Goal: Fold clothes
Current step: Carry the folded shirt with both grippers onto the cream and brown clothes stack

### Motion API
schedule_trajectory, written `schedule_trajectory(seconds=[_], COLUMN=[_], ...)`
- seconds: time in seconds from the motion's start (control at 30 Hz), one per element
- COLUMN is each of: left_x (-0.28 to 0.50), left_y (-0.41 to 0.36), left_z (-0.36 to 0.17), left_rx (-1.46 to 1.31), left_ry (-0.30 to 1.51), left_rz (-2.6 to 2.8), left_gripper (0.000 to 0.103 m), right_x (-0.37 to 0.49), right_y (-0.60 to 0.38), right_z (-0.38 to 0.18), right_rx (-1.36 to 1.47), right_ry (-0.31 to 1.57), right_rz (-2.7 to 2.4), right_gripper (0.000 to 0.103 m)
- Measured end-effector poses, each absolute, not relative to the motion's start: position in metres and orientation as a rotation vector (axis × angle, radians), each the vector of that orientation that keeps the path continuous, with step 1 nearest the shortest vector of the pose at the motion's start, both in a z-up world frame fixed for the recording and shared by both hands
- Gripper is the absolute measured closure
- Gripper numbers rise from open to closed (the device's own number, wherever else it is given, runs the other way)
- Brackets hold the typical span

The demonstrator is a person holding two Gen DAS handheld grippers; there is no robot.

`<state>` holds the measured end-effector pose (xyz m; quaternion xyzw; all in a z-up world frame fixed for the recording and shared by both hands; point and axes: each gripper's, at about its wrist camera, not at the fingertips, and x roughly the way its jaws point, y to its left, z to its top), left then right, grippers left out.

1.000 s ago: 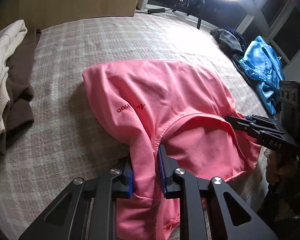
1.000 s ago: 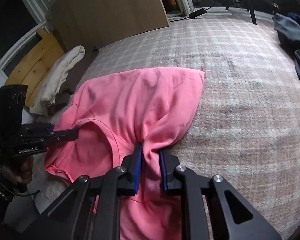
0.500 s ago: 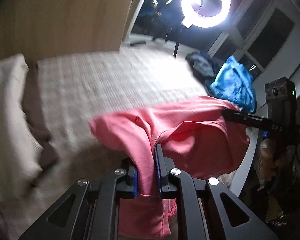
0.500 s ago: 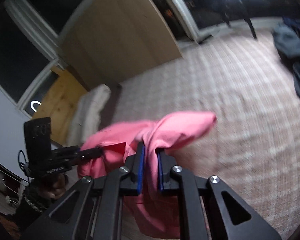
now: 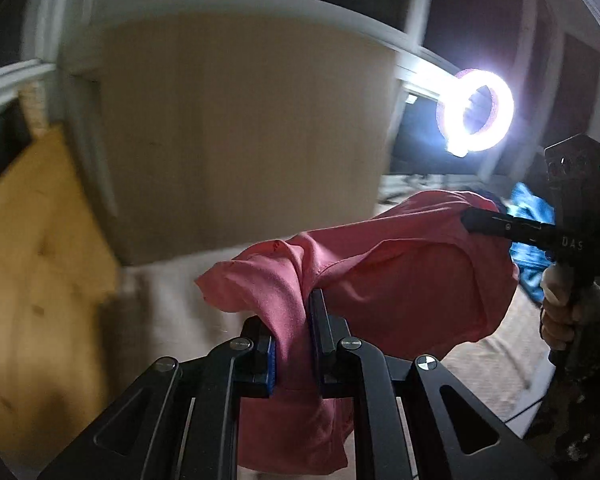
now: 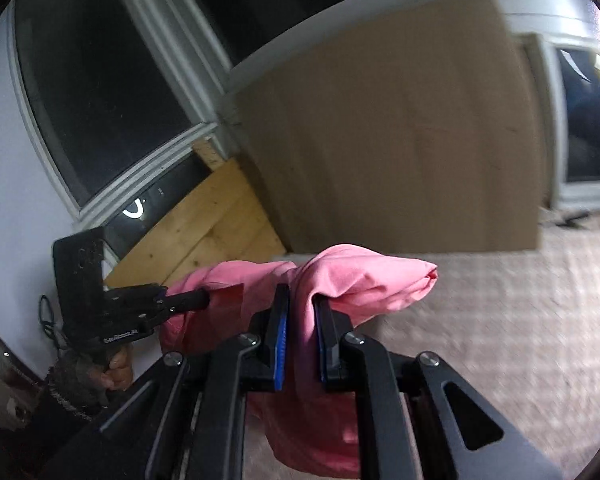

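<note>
Pink cotton T-shirt [image 5: 400, 276] hangs in the air between the two black two-finger grippers, lifted off the pale checked bed cover [image 6: 500, 320] that spreads below and to the right in the right wrist view. The left gripper [image 5: 293, 344] is nearly closed, its blue-lined fingers [image 5: 271, 364] pinching a thick bunch of the pink cloth, which spills down between them and hangs below in a loose fold. The right gripper [image 6: 300, 340] is likewise almost closed on another bunch of the same shirt, with cloth draped over the top of its fingers [image 6: 281, 340] and a rounded lobe sticking out to the right. In the left wrist view the right gripper [image 5: 476, 220] reaches in from the right, tips buried in the far edge of the shirt; in the right wrist view the left gripper [image 6: 196, 300] reaches in from the left in the same way. The shirt sags between the two holds, its neckline seam curving across the front. Behind it stands a tall tan board [image 5: 240, 140], with a yellow pine panel [image 5: 32, 280] at the left. A bright ring light [image 5: 476, 110] glows at the far right, and a crumpled blue garment [image 5: 532, 216] lies far right behind the right gripper. The views are blurred.
</note>
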<state>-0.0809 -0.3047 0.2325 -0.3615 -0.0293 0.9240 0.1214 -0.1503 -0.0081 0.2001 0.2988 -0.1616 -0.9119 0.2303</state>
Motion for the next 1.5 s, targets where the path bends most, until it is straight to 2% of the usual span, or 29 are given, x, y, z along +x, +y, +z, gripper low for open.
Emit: schedule_trajectory(seconds=[0.13,0.27,0.4,0.47,0.5,0.57,0.63,0.67,0.7,0.73,0.9,1.13,1.2,1.27,1.3,1.33,1.37,1.5], left_x=[-0.094,-0.098,-0.076,-0.057,-0.05,-0.046,-0.056,-0.061,-0.07,-0.085,-0.137,-0.157,-0.158,-0.157,-0.156,-0.155,-0.154,-0.148], left_y=[-0.345,-0.37,-0.383,-0.386,-0.387,-0.386,-0.384,-0.383,-0.381,-0.382,-0.39,-0.408,-0.408,-0.404,-0.401,-0.398,-0.394,-0.377], left_z=[0.226,0.191,0.128,0.124,0.127,0.138,0.154,0.162,0.168,0.17,0.142,0.111,0.108,0.109,0.11,0.112,0.115,0.133], left_rx=[-1.092,-1.237,-1.559,-1.529,-1.503,-1.456,-1.394,-1.362,-1.34,-1.348,-1.51,-1.629,-1.605,-1.558,-1.534,-1.514,-1.501,-1.453], left_ry=[-0.085,-0.155,-0.281,-0.367,-0.392,-0.39,-0.343,-0.319,-0.302,-0.294,-0.284,-0.337,-0.349,-0.33,-0.332,-0.323,-0.292,-0.125], left_rz=[2.742,2.7,2.641,2.651,2.661,2.695,2.738,2.759,2.773,2.789,2.781,2.725,2.715,2.704,2.693,2.689,2.701,2.772], left_gripper=[0.091,0.09,0.088,0.081,0.074,0.07,0.063,0.06,0.05,0.047,0.047,0.047,0.051,0.069,0.082,0.09,0.093,0.098], right_x=[-0.197,-0.225,-0.229,-0.218,-0.211,-0.203,-0.205,-0.212,-0.219,-0.232,-0.295,-0.331,-0.33,-0.328,-0.324,-0.321,-0.317,-0.307], right_y=[-0.042,-0.062,-0.077,-0.073,-0.068,-0.053,-0.038,-0.031,-0.025,-0.021,-0.011,-0.018,-0.02,-0.022,-0.023,-0.023,-0.024,-0.028], right_z=[0.192,0.163,0.092,0.072,0.075,0.094,0.114,0.122,0.128,0.13,0.1,0.061,0.059,0.061,0.065,0.07,0.075,0.098], right_rx=[0.853,0.97,1.364,1.503,1.476,1.395,1.289,1.247,1.207,1.202,1.304,1.386,1.362,1.346,1.328,1.307,1.287,1.196], right_ry=[-0.444,-0.435,-0.378,-0.346,-0.348,-0.387,-0.459,-0.482,-0.503,-0.507,-0.593,-0.634,-0.649,-0.63,-0.611,-0.589,-0.568,-0.496], right_rz=[-2.482,-2.454,-2.283,-2.232,-2.232,-2.255,-2.286,-2.32,-2.356,-2.382,-2.328,-2.216,-2.185,-2.187,-2.203,-2.222,-2.24,-2.293], right_gripper=[0.092,0.092,0.088,0.084,0.082,0.062,0.049,0.045,0.045,0.045,0.045,0.045,0.049,0.081,0.083,0.086,0.091,0.096])
